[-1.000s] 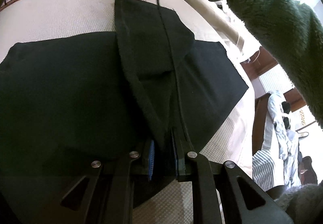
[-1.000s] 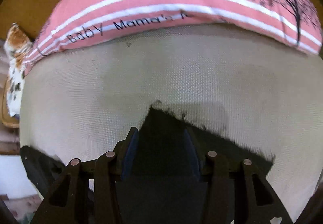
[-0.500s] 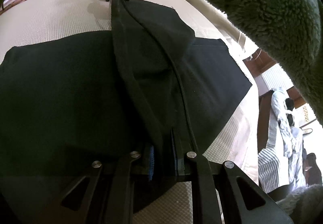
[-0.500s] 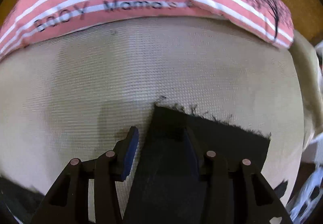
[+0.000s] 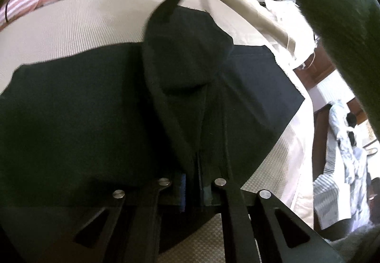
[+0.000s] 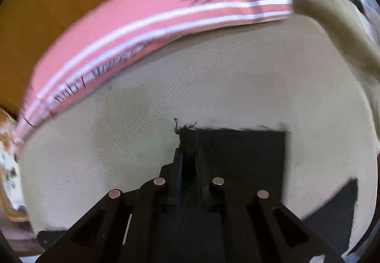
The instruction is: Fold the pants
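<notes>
Both tools clamped | left tool point(image 5: 193, 188) and right tool point(image 6: 188, 168) pinch pants point(image 5: 83, 108)

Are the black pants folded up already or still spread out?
Partly folded. One leg is lifted over the black pants, which lie spread on the beige mat. The left tongs and right tongs each pinch it.

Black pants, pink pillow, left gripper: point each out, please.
black pants point(image 5: 78, 120), left wrist view, flat panel lying on the bed.
pink pillow point(image 6: 147, 13), right wrist view, plain pink face above the stripes.
left gripper point(image 5: 193, 188), left wrist view, midway between fingertips.
</notes>
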The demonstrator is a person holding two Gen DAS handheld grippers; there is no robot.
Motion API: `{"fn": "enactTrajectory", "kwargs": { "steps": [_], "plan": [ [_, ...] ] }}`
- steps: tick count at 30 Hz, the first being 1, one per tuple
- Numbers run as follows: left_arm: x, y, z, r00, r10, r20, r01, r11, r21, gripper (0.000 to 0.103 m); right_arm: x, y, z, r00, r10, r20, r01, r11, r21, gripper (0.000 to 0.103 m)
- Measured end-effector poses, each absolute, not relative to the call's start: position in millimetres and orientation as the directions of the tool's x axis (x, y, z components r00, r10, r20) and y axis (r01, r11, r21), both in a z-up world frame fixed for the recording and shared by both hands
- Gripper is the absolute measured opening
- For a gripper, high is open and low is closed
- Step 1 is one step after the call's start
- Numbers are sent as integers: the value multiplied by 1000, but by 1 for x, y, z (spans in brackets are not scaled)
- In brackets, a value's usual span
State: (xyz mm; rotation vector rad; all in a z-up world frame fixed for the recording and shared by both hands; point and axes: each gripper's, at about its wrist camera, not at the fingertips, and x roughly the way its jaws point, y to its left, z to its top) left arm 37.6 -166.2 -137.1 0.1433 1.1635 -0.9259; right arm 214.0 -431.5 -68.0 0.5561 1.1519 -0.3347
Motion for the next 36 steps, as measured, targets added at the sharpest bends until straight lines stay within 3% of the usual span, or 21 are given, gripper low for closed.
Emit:
{"fn": "enactTrajectory", "kwargs": {
  "steps": [7, 16, 23, 30, 36],
  "plan": [
    [24, -175, -121, 156, -517, -842, 736, 629, -250, 5, 80, -520, -27, 522, -10, -853, 610, 702, 366, 7],
    [-5, -196, -113, 250, -456, -854, 823, 565, -61, 6, -68, -546, -44, 574, -74, -816, 695, 571, 437, 6],
    [-20, -207, -146, 275, -377, -884, 857, 513, 48, 6, -119, -548, -104, 501, -54, -864, 769, 487, 415, 6],
    [-23, -215, -151, 269, -359, -894, 873, 483, 69, 8, -133, -555, -100, 536, -92, -839, 761, 483, 433, 6],
    [-33, -217, -152, 277, -346, -897, 894, 434, 109, 8, -144, -556, -135, 461, -68, -885, 812, 435, 390, 6]
  ]
}}
